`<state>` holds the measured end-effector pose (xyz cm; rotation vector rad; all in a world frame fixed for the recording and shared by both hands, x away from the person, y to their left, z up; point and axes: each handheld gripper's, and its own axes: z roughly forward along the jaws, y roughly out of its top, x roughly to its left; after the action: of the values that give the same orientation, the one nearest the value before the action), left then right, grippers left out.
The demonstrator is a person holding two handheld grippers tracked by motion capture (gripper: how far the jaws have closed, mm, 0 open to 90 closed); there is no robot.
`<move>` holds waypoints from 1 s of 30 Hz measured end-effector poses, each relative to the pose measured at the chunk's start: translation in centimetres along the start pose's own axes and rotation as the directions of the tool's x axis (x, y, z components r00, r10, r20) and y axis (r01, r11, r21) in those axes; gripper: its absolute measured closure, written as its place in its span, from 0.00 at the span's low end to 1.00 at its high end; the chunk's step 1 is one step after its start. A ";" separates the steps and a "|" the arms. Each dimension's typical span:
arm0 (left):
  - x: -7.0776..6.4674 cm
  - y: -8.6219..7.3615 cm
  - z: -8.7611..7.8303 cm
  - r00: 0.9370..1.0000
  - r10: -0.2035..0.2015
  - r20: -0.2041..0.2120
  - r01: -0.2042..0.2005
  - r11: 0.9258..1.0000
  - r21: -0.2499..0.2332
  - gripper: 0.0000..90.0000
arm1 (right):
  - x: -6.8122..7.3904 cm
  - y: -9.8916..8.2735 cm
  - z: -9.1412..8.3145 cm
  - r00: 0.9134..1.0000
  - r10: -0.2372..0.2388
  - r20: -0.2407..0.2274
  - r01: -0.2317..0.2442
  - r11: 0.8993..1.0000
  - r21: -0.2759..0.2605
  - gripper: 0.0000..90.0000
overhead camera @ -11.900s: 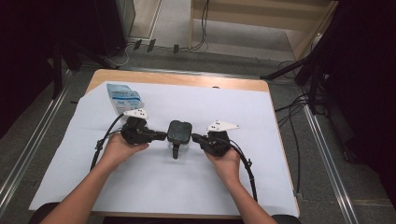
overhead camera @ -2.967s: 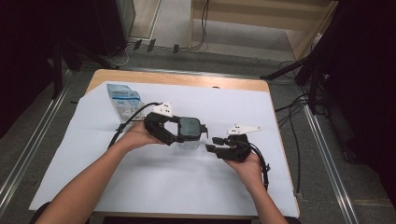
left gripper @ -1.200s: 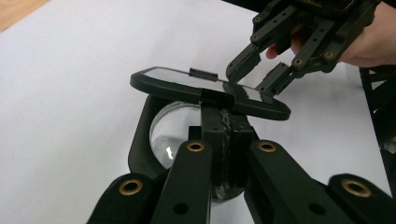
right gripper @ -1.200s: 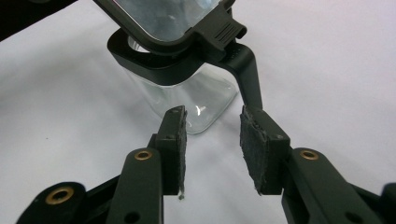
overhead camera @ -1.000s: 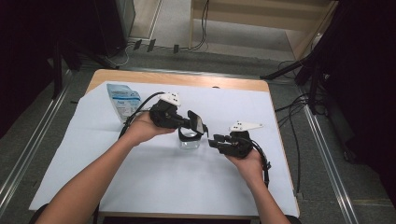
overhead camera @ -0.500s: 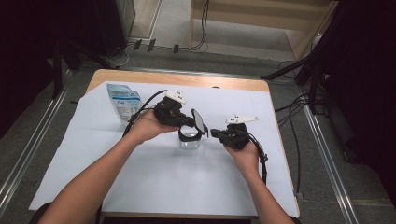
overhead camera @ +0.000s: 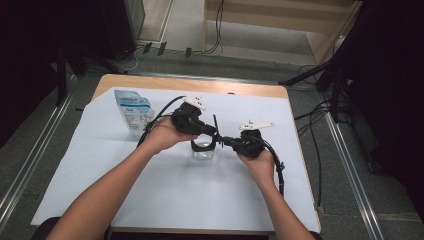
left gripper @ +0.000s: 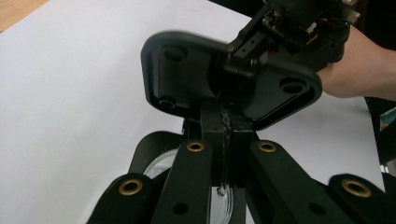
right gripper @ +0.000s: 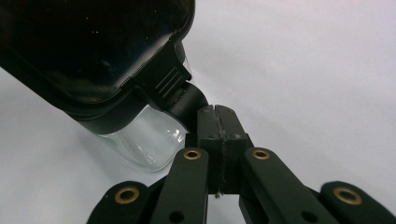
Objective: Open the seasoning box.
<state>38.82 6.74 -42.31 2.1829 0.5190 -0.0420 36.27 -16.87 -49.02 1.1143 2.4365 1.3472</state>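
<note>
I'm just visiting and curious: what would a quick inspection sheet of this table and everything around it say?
Surface: wooden table under a white sheet.
Job's things: clear glass jar with a black hinged lid standing open above it.
Clutter: printed plastic pouch at the far left.
Tongs: left tongs shut, tips at the lid's underside; right tongs shut, tips against the lid's hinge; whether either pinches it is unclear.
Cables: black cable trailing from the right tongs; more cables on the floor.
Surroundings: grey floor, wooden furniture beyond.
</note>
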 end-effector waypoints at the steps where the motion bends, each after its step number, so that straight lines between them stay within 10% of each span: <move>1: -0.1 0.1 0.2 1.000 -0.002 -0.006 0.002 1.000 0.005 1.00 | 0.0 0.0 0.0 1.000 0.004 -0.002 -0.004 1.000 0.003 1.00; 30: 0.2 0.8 1.5 1.000 -0.015 -0.017 0.015 1.000 0.007 1.00 | 0.1 -0.2 0.1 0.999 0.031 -0.021 -0.031 1.000 0.004 1.00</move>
<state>39.51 5.28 -42.67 2.1884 0.5449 -0.0338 36.20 -16.79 -49.23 1.1491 2.4470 1.3707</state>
